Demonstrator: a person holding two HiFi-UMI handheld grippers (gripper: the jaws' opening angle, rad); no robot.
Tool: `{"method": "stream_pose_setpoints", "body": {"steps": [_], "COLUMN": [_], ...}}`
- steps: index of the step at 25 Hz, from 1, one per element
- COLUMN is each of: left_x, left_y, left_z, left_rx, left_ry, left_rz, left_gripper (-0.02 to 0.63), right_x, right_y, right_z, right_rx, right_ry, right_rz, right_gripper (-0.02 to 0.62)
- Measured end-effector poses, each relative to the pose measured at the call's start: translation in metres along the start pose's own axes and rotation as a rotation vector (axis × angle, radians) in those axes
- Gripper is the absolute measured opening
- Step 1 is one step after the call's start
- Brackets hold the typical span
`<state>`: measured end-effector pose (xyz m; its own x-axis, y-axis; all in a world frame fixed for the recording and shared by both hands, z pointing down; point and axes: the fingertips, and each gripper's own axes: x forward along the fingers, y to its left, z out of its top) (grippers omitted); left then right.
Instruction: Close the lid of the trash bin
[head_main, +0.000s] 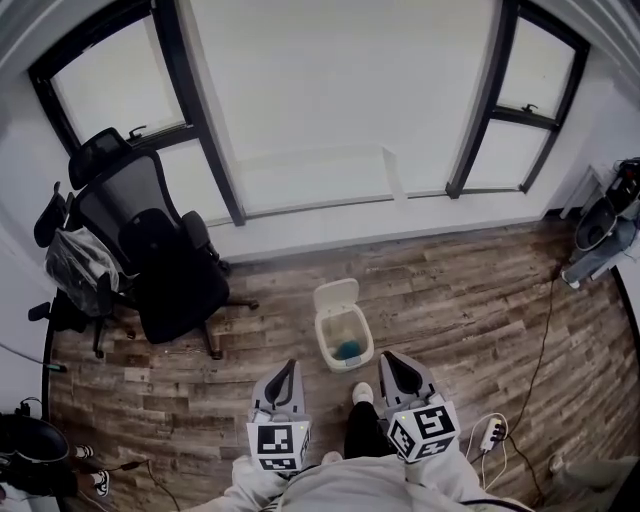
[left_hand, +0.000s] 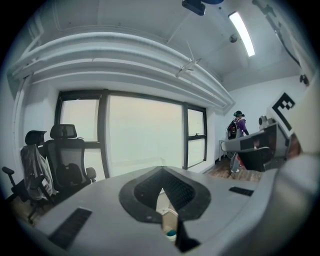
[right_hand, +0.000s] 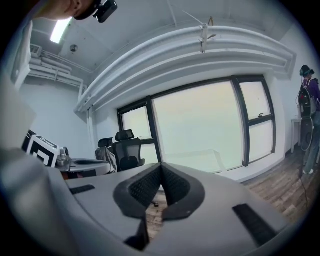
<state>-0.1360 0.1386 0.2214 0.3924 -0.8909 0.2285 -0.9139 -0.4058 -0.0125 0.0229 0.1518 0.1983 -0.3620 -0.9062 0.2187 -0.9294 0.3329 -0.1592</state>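
Looking down on a small white trash bin set on the wood floor, just ahead of a shoe. Stands open, with the lid tipped up at the far side and something blue lying inside.

Holding the left gripper and the right gripper low and near the body, one to either side of the bin and apart from it. Seen along the left gripper: closed at the tips, pinching nothing, with a sliver of the bin visible below them. Same along the right gripper: closed at the tips, empty, with only the wood floor beyond.

Not begun yet, by the look of it. Probably thin, light plastic (stiff enough to push, but slick), swinging on a hinge at the back rim, so likely to drop shut under a light nudge. No need to grasp. Better to press a closed tip against the lid's upper free edge and ease it forward and down. Worth going gently: could skid or tip the whole bin, being so light
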Motion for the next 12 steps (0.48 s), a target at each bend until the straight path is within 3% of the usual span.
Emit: {"method": "stream_pose_setpoints", "body": {"steps": [12], "left_x": [0.149], "left_y": [-0.005], "left_z": [0.020], "left_rx": [0.010], "left_ry": [0.076], "left_rz": [0.021], "left_gripper": [0.008], "right_x": [0.107], "right_y": [-0.114], "right_z": [0.018], "right_rx": [0.060], "right_ry": [0.049], "right_rz": [0.037], "right_gripper": [0.025]}}
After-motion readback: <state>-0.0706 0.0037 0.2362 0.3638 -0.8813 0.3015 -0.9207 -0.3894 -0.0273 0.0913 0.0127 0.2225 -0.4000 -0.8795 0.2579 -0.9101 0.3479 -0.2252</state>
